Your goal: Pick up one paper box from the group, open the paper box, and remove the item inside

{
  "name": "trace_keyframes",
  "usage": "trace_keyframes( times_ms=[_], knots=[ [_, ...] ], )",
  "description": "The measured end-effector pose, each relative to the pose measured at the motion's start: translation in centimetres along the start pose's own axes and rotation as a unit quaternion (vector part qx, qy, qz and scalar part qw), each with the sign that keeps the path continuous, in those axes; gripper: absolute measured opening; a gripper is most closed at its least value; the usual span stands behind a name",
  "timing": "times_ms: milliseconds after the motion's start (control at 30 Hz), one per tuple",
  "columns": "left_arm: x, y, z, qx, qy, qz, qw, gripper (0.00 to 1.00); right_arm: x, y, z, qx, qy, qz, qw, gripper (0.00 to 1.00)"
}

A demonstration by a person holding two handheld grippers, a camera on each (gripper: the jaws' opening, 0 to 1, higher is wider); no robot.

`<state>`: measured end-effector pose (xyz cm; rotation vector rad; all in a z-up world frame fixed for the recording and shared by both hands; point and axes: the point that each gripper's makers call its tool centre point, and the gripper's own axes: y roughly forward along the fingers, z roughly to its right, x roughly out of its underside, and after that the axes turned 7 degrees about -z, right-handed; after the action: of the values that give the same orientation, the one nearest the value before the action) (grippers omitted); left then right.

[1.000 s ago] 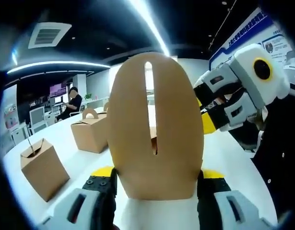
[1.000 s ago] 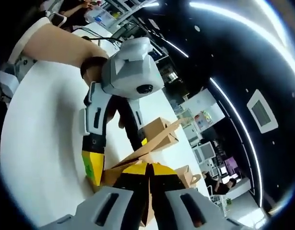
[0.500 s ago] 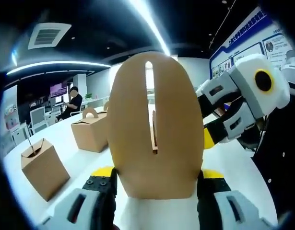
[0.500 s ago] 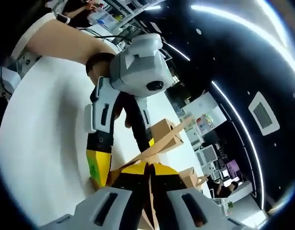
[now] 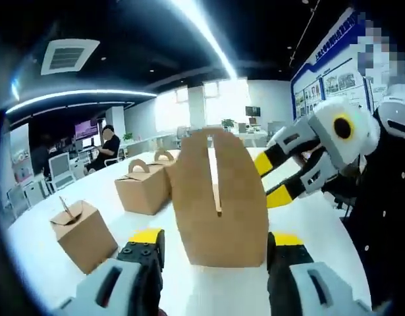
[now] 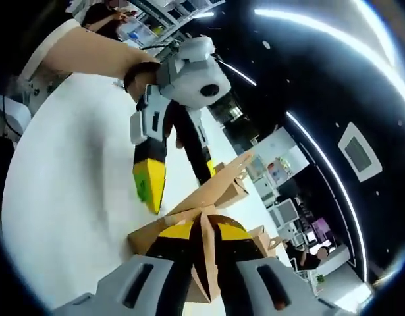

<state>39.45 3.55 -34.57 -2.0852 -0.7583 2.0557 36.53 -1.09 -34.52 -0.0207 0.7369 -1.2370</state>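
A brown paper box [image 5: 218, 204] stands on the white table [image 5: 321, 230], its tall slotted flap facing the left gripper view. My left gripper [image 5: 215, 242] is open, jaws wide apart, with the box a little ahead of them and untouched. My right gripper [image 5: 263, 183] comes in from the right at the box's upper edge. In the right gripper view, the right gripper [image 6: 205, 230] is shut on a thin flap of the box [image 6: 146, 236]. The left gripper [image 6: 182, 181], held by a person's hand, hangs above the box.
Two more brown boxes sit to the left: one with a handle [image 5: 144, 187] and a smaller one [image 5: 83, 230]. Other boxes [image 6: 230, 191] lie beyond the held one. A person [image 5: 110, 141] sits at a far desk. A dark sleeve [image 5: 380, 217] is at the right.
My left gripper has drawn back from the box, which now looks smaller and sits clear of its jaws. The right gripper keeps its hold on the flap.
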Motion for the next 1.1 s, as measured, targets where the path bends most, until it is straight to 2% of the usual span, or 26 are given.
trace_keyframes(
  times_ms=[33, 67, 100, 167, 200, 233, 267, 400, 500, 600, 667, 733, 833, 867, 900, 967, 1100],
  knots=[
    [-0.3, -0.3, -0.2, -0.005, 0.001, 0.006, 1.0, 0.61, 0.0, 0.0, 0.0, 0.0, 0.001, 0.0, 1.0, 0.13],
    [-2.3, -2.0, -0.5, -0.015, -0.007, 0.031, 0.9994, 0.6, 0.1, -0.1, 0.1, 0.001, 0.005, 0.003, 1.0, 0.13],
    [-3.3, -2.6, -0.3, -0.013, -0.011, 0.042, 0.999, 0.58, 0.2, -0.1, 0.1, 0.002, 0.006, 0.004, 1.0, 0.13],
    [-5.1, -3.3, 0.4, -0.007, -0.013, 0.049, 0.9987, 0.59, 0.4, -0.2, 0.2, 0.004, 0.009, 0.005, 0.9999, 0.13],
    [-5.4, -3.3, 0.5, -0.007, -0.014, 0.05, 0.9987, 0.6, 0.5, -0.2, 0.2, 0.005, 0.011, 0.005, 0.9999, 0.13],
    [-6.9, -3.3, 1.2, -0.001, -0.013, 0.049, 0.9987, 0.59, 0.5, -0.3, 0.3, 0.006, 0.013, 0.007, 0.9999, 0.13],
    [-7.7, -3.2, 1.5, 0.003, -0.007, 0.044, 0.999, 0.59, 0.6, -0.3, 0.3, 0.006, 0.014, 0.008, 0.9998, 0.13],
    [-9.5, -2.1, 2.6, 0.011, 0.025, -0.026, 0.9993, 0.54, 0.8, -0.5, 0.3, 0.009, 0.019, 0.011, 0.9997, 0.13],
    [-9.6, -1.0, 2.9, 0.013, 0.017, -0.092, 0.9956, 0.53, 1.0, -0.6, 0.5, 0.01, 0.021, 0.012, 0.9996, 0.13],
    [-10.0, -0.4, 2.6, -0.003, 0.034, -0.124, 0.9916, 0.5, 1.0, -1.0, 0.6, 0.012, 0.029, 0.018, 0.9993, 0.13],
    [-9.9, -0.3, 2.3, -0.014, 0.03, -0.141, 0.9894, 0.48, 0.9, -1.5, 0.7, 0.007, 0.048, 0.029, 0.9984, 0.13],
    [-10.1, -0.7, 2.2, -0.028, 0.026, -0.152, 0.9876, 0.48, 0.6, -2.5, 0.7, -0.026, 0.101, 0.053, 0.9932, 0.14],
    [-9.7, -2.3, 2.1, -0.053, 0.013, -0.174, 0.9833, 0.48, 1.0, -4.6, 1.5, -0.091, 0.188, 0.083, 0.9745, 0.19],
    [-9.3, -3.0, 2.2, -0.065, 0.005, -0.182, 0.9811, 0.48, 1.5, -5.2, 2.0, -0.102, 0.201, 0.08, 0.971, 0.21],
    [-9.0, -3.8, 2.2, -0.078, -0.005, -0.191, 0.9785, 0.48, 2.2, -5.9, 2.6, -0.107, 0.201, 0.076, 0.9707, 0.23],
    [-8.6, -5.4, 2.3, -0.105, -0.016, -0.192, 0.9756, 0.48, 3.3, -7.1, 3.8, -0.113, 0.199, 0.071, 0.9707, 0.29],
    [-8.5, -8.0, 4.2, -0.117, -0.065, -0.161, 0.9778, 0.52, 4.7, -9.8, 5.0, -0.141, 0.223, 0.07, 0.962, 0.37]
  ],
)
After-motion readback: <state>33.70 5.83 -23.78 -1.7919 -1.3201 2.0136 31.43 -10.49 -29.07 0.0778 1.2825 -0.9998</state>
